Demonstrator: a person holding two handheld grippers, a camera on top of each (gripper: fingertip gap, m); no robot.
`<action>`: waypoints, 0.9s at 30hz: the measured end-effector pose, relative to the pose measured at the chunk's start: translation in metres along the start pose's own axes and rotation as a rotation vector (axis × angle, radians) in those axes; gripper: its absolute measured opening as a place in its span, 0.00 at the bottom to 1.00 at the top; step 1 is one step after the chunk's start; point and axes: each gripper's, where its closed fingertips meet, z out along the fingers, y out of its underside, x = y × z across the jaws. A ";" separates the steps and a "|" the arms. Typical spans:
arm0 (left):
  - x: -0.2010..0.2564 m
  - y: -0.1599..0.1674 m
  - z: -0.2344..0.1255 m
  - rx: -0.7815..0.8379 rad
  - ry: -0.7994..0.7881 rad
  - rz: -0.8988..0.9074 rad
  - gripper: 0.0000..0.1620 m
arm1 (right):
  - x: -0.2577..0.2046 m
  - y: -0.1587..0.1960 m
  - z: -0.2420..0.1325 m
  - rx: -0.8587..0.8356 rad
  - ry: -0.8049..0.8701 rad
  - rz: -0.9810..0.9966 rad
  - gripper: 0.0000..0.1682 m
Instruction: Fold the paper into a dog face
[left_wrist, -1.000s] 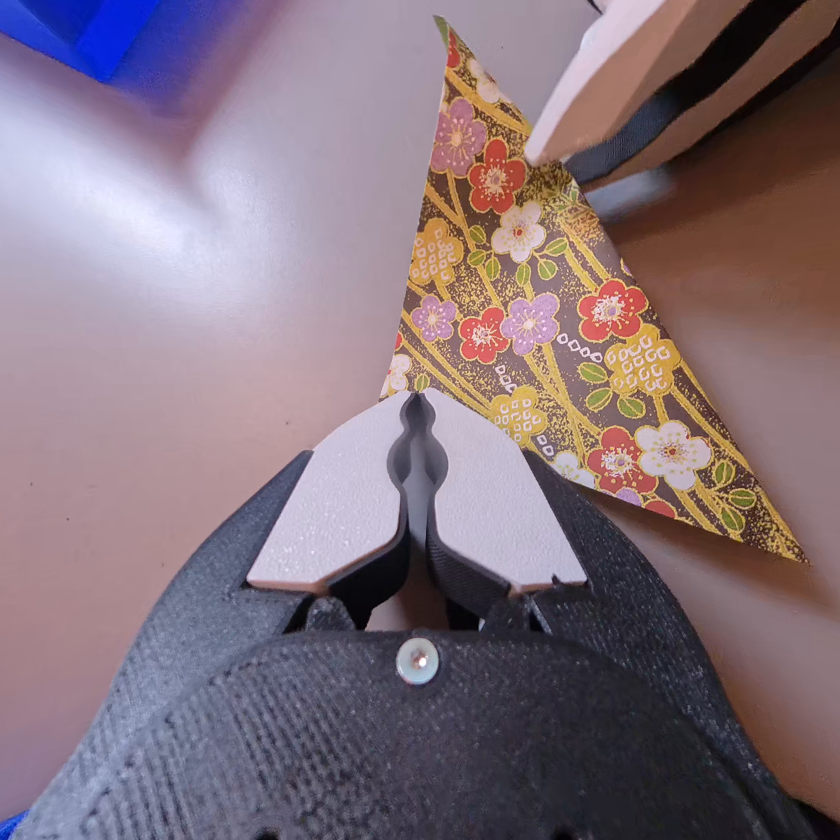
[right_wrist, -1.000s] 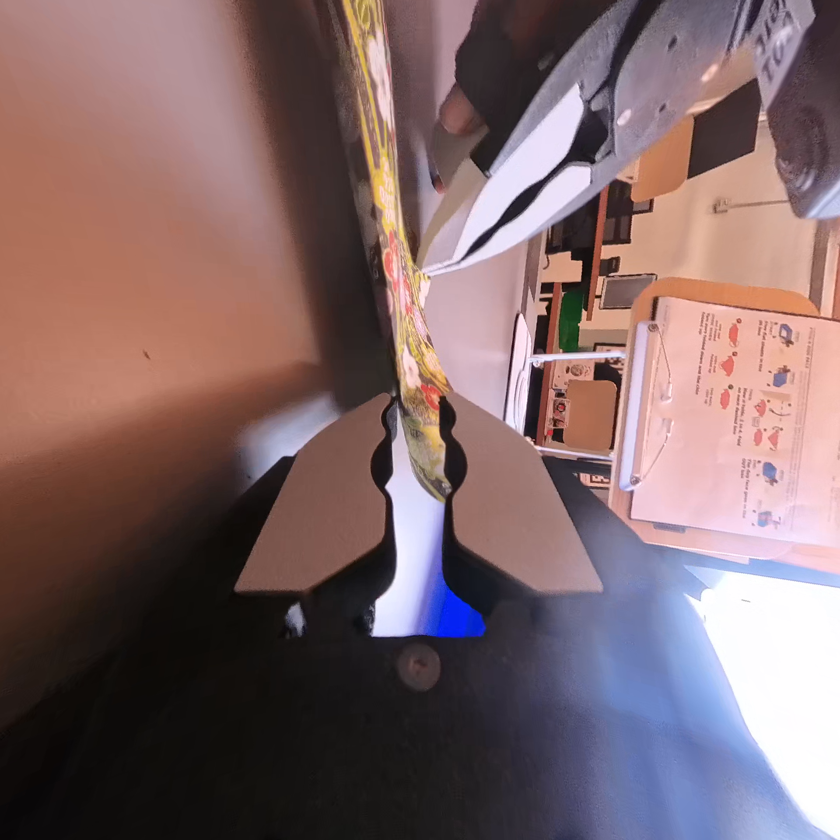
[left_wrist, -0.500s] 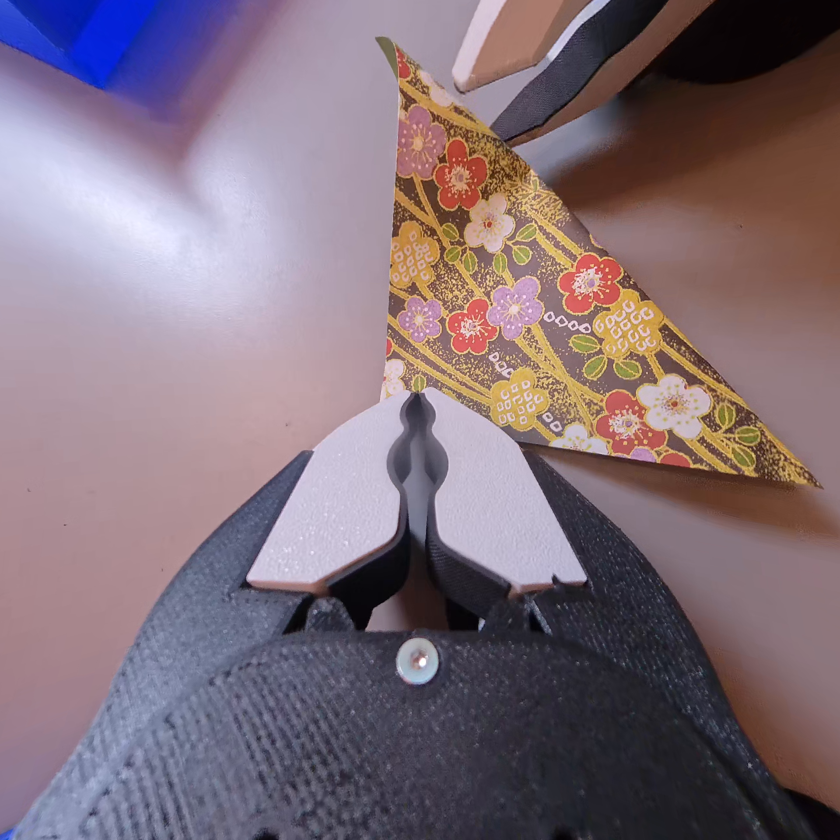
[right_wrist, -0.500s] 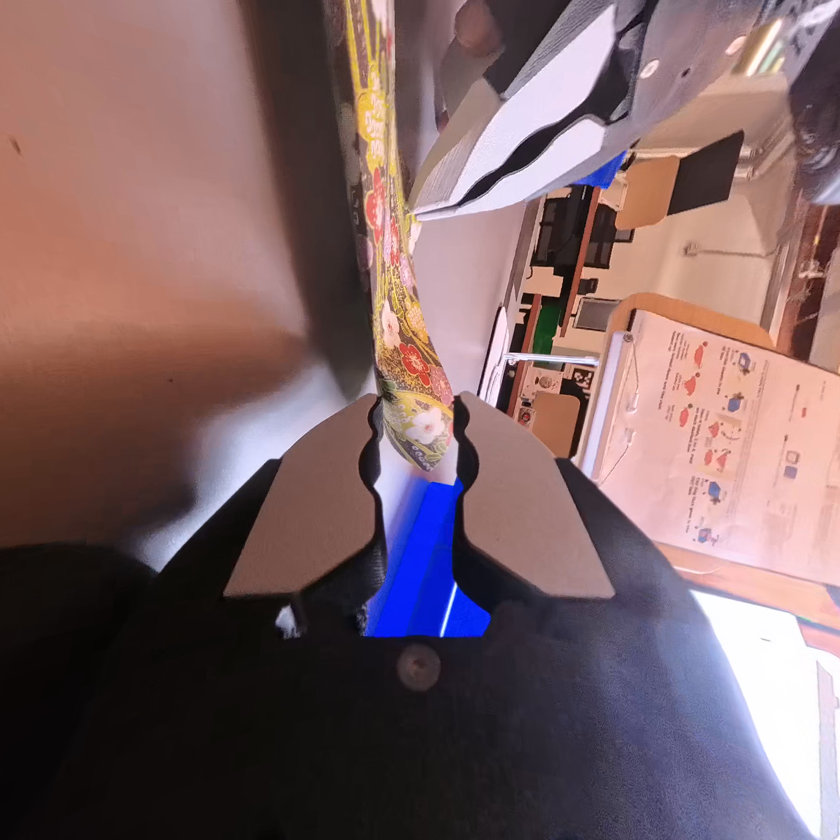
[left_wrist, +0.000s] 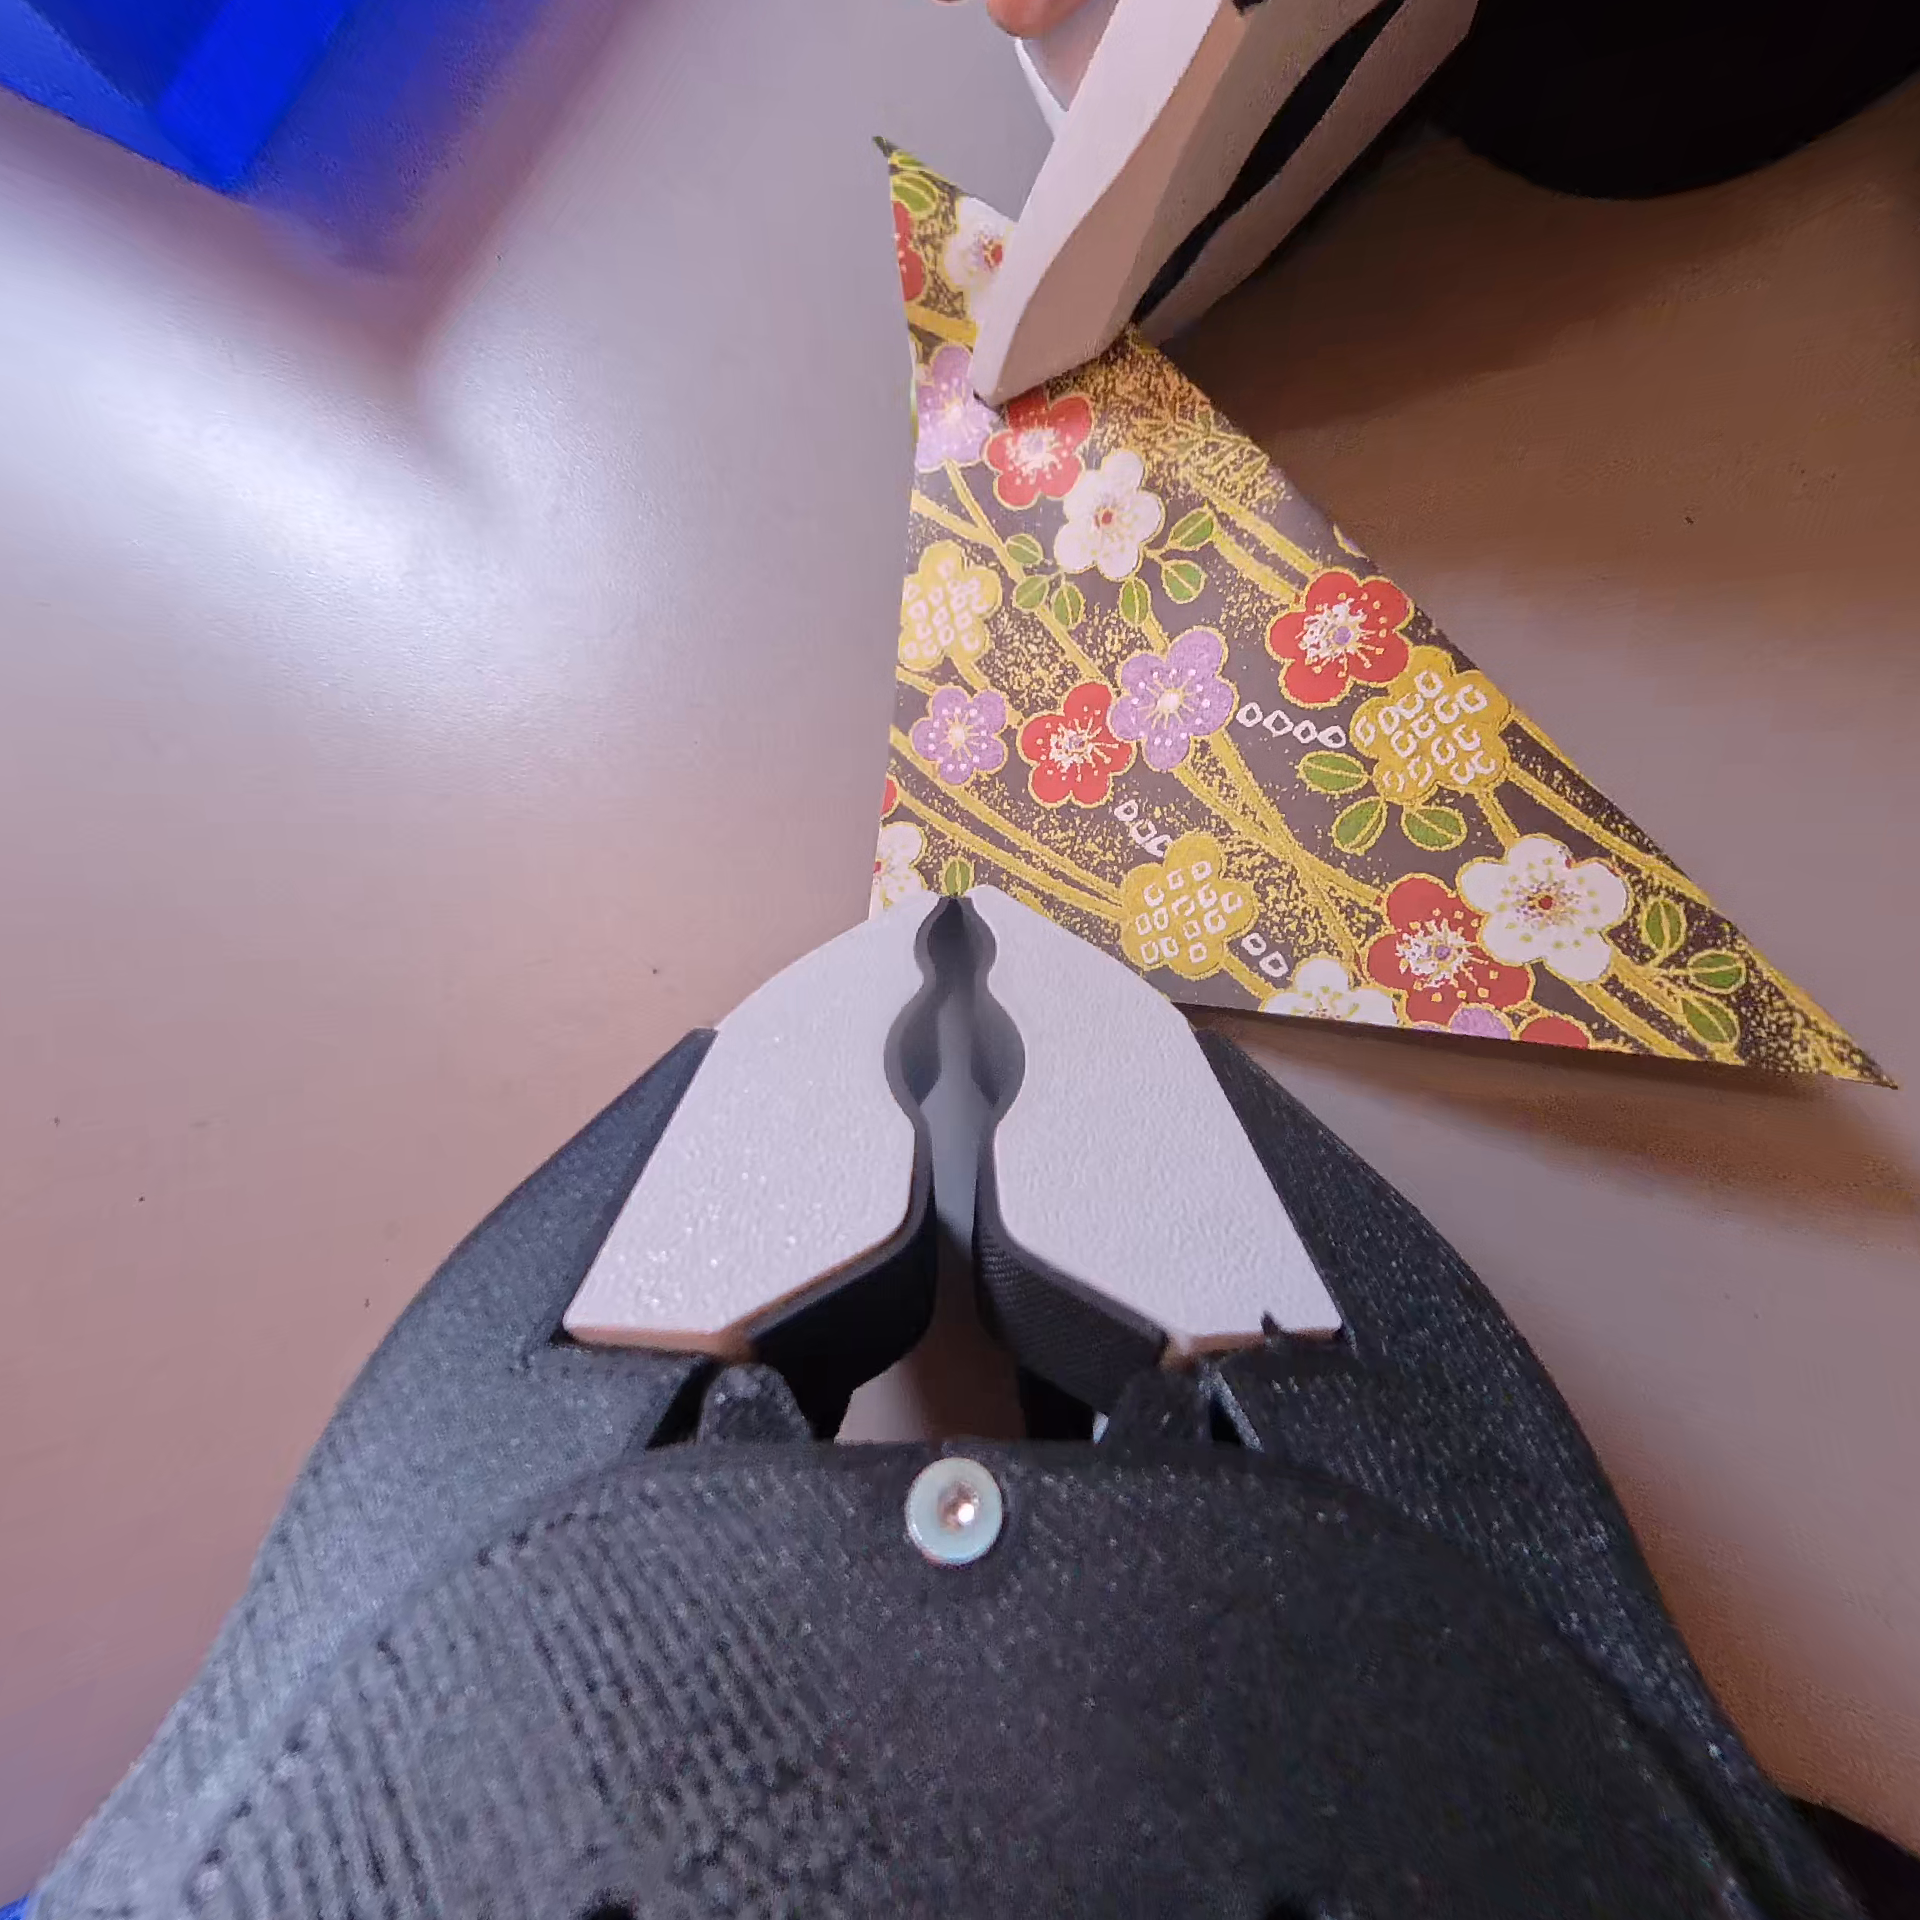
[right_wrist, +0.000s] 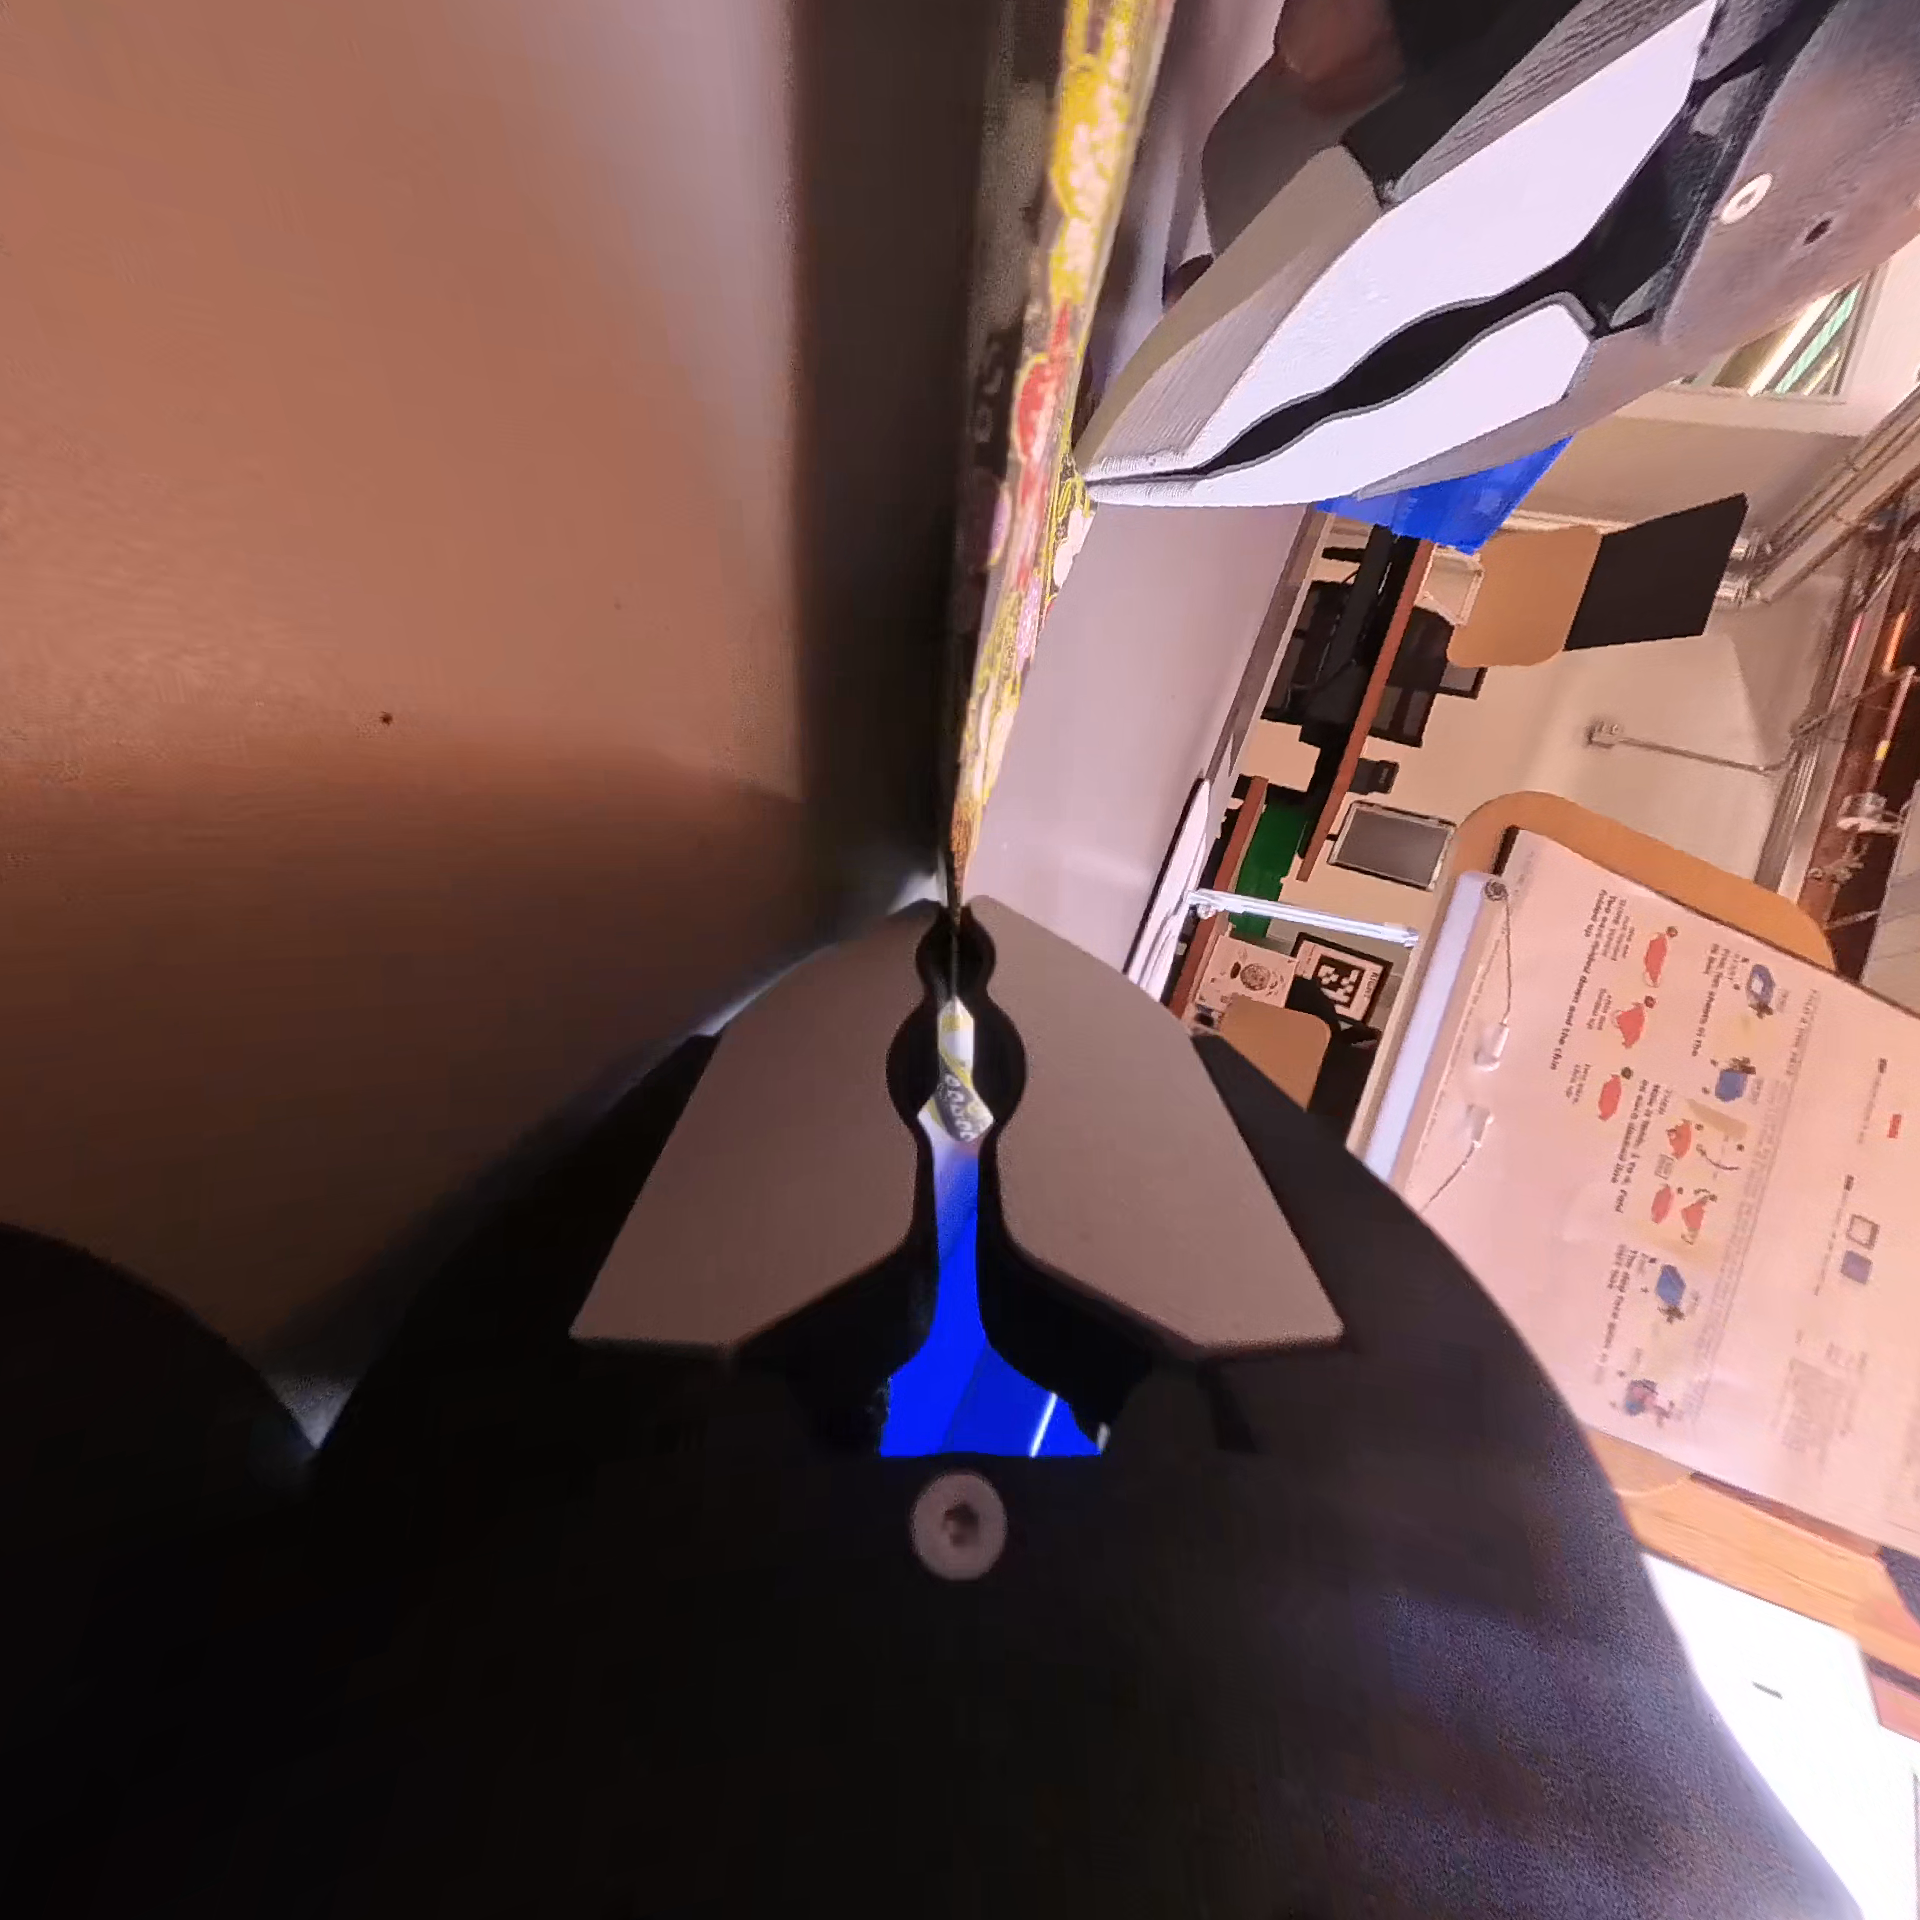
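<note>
The floral paper (left_wrist: 1195, 707) lies folded into a triangle on the grey-brown table (left_wrist: 416, 727). My left gripper (left_wrist: 951, 906) is shut, and its tips sit over the paper's near left corner with nothing showing between the pads. It also shows in the right wrist view (right_wrist: 1101, 483), closed and tipped down onto the paper (right_wrist: 1039, 416). My right gripper (right_wrist: 954, 914) is shut on the paper's far corner, and a strip of the paper shows between its pads. In the left wrist view the right gripper (left_wrist: 997, 390) comes in from the top onto that far corner.
A blue bin (left_wrist: 156, 83) stands at the far left of the table. A clipboard with an illustrated instruction sheet (right_wrist: 1683, 1195) stands beyond the table's edge, with shelves and chairs behind it. A person's fingertip (left_wrist: 1023, 10) shows by the right gripper. One gripper's finger ends stand about 9 cm off the other's.
My right gripper opened wider around the paper's far corner, then closed on it. The paper shifted slightly. My left gripper stayed shut in place.
</note>
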 end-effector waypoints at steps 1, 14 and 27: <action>0.000 0.000 0.000 -0.003 -0.003 0.001 0.00 | -0.001 0.000 0.000 -0.003 -0.014 0.023 0.00; 0.000 0.000 0.000 -0.003 -0.007 0.015 0.00 | 0.007 0.025 -0.006 -0.030 0.030 0.094 0.15; 0.000 0.000 0.000 -0.003 -0.005 0.009 0.00 | 0.005 0.038 -0.008 -0.044 0.037 0.152 0.06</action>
